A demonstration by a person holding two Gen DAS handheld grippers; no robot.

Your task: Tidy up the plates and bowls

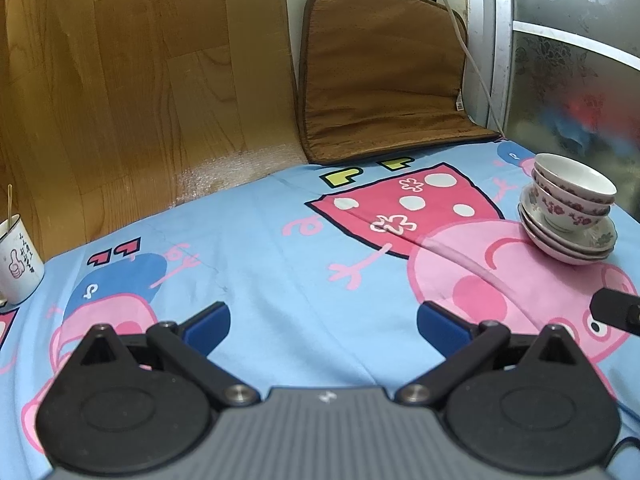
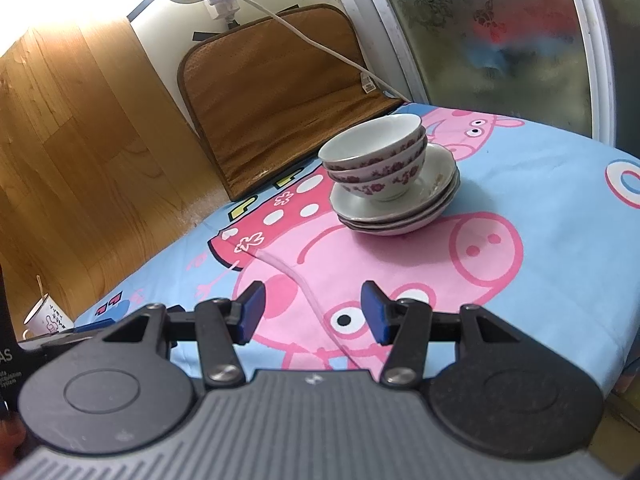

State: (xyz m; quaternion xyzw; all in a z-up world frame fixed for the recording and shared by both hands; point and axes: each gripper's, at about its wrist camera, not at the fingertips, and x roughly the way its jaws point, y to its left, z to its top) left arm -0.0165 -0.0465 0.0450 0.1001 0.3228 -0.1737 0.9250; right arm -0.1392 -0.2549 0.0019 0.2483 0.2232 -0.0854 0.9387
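Note:
Three nested white bowls with red flower bands sit on a stack of white plates on the blue cartoon-pig cloth. The same bowls and plates show at the far right of the left wrist view. My right gripper is open and empty, low over the cloth, in front of the stack and apart from it. My left gripper is open wide and empty, well left of the stack. A dark part of the right gripper shows at the right edge.
A white mug with a thumbs-up drawing stands at the far left; it also shows in the right wrist view. A brown cushion leans on the back wall. A white cable hangs there. The table edge drops off at right.

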